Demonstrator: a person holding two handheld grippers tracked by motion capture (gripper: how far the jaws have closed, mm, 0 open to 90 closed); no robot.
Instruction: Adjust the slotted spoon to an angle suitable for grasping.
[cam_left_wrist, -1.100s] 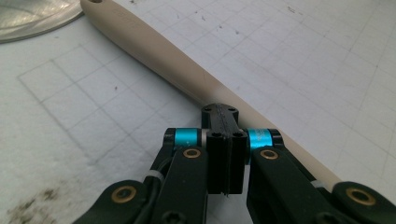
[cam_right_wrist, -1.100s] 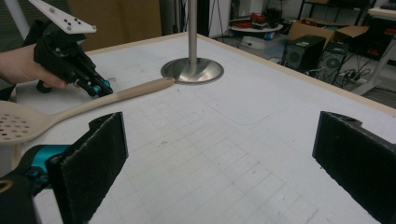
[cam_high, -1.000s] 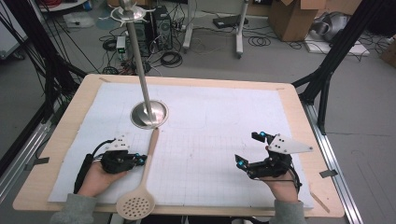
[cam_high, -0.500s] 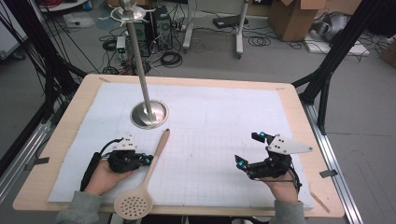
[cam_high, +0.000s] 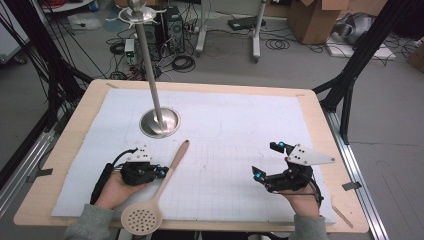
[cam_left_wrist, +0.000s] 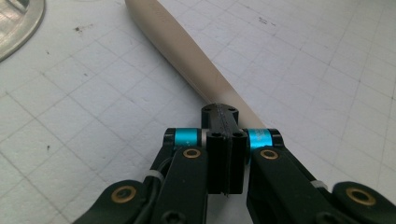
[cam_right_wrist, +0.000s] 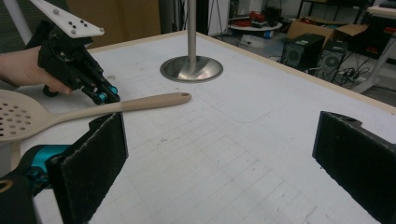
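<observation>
Here the beige plastic slotted spoon lies slantwise on the white gridded mat, its perforated bowl at the near edge. The left gripper, jaws closed together, touches the handle's side. The right gripper rests well apart, jaws wide and empty.

The left gripper's closed fingers touch the beige spoon handle on the gridded mat.

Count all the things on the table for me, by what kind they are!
Slotted spoon: 1
Metal stand: 1
White mat: 1
Grippers: 2, left gripper and right gripper
Total: 5
</observation>
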